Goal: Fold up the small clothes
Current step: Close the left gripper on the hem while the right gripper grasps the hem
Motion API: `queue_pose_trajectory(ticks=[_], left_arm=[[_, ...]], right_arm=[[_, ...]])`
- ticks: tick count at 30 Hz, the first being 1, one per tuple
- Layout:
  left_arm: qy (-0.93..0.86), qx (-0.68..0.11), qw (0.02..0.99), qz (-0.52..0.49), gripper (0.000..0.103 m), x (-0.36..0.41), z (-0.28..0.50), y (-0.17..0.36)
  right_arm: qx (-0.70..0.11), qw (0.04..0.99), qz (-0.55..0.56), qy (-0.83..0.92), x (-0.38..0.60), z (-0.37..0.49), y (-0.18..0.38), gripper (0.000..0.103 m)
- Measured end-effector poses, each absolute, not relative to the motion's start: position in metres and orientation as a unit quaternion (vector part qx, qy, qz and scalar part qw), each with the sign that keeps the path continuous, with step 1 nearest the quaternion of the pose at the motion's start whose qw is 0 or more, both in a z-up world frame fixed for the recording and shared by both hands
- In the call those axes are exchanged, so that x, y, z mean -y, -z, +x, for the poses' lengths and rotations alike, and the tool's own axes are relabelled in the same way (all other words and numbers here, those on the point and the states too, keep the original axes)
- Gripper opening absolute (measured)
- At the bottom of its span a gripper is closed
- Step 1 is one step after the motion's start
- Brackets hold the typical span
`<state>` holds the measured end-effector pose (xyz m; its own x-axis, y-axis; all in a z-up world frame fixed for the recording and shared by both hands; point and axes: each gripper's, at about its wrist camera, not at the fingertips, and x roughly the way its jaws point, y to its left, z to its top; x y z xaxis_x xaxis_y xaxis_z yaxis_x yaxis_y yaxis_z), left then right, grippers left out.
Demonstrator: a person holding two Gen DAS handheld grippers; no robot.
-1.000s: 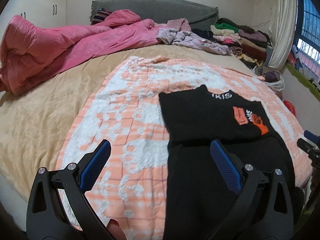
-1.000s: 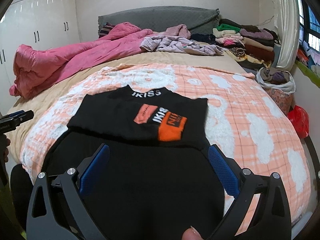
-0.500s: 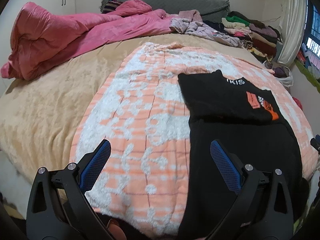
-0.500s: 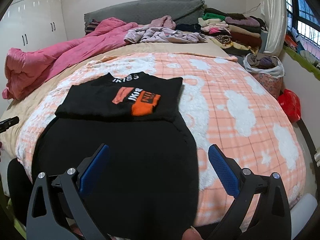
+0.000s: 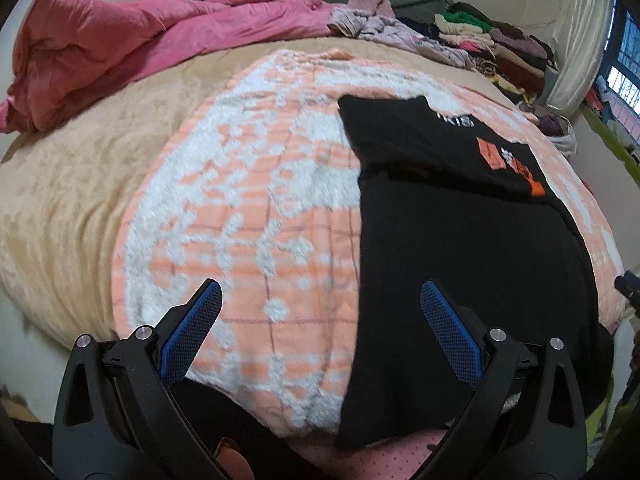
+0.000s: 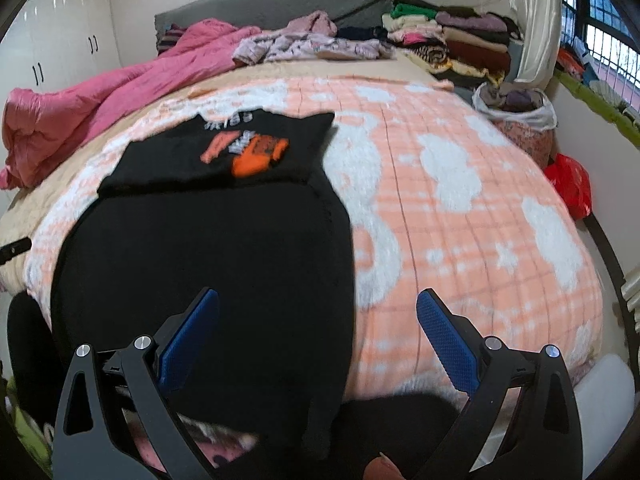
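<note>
Left wrist view showed the black garment [image 5: 460, 240] lying flat on the orange-and-white blanket [image 5: 248, 208] at the bed's near edge, its far part already folded over, the near half left to fold. The left gripper [image 5: 320, 312] and right gripper [image 6: 318, 316] held their fingers apart, empty. Only the right view showed the red bag [image 6: 570, 184] at far right

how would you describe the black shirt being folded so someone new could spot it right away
Start at the bed, then the orange and white checked blanket spread over its near half. The black shirt lies flat on it, reaching the near edge. Its far end is folded over, showing an orange and white print, unlike the pink quilt and folded pile behind.
</note>
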<state>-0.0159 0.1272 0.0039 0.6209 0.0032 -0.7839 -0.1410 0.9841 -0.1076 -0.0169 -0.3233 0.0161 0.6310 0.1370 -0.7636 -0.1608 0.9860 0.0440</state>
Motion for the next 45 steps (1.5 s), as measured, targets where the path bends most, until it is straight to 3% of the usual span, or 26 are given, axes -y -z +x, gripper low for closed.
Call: queue_pose_trajectory(ticks=[14,24,39,40,43,45], left_arm=[[-0.015,-0.476,0.877,-0.057,0.088,-0.108,-0.043,0.027],[0.018,-0.512,0.856,-0.071,0.072,-0.094,-0.050,0.053],[0.043,-0.537,0.836,-0.107,0.071,-0.090,-0.044,0.077],[0.043,-0.536,0.836,-0.105,0.064,-0.089,-0.044,0.076],[0.042,-0.535,0.837,-0.104,0.061,-0.089,-0.044,0.075],[0.040,-0.534,0.838,-0.106,0.057,-0.091,-0.044,0.075]], right_arm=[[-0.462,0.882,-0.013,-0.089,0.324,-0.028,0.020,0.098],[-0.462,0.881,-0.015,-0.099,0.320,-0.028,0.022,0.098],[-0.484,0.869,0.009,-0.104,0.323,-0.022,0.035,0.097],[-0.486,0.868,0.010,-0.105,0.324,-0.023,0.036,0.094],[-0.495,0.862,0.017,-0.108,0.327,-0.021,0.040,0.076],[-0.502,0.858,0.015,-0.109,0.329,-0.020,0.044,0.055]])
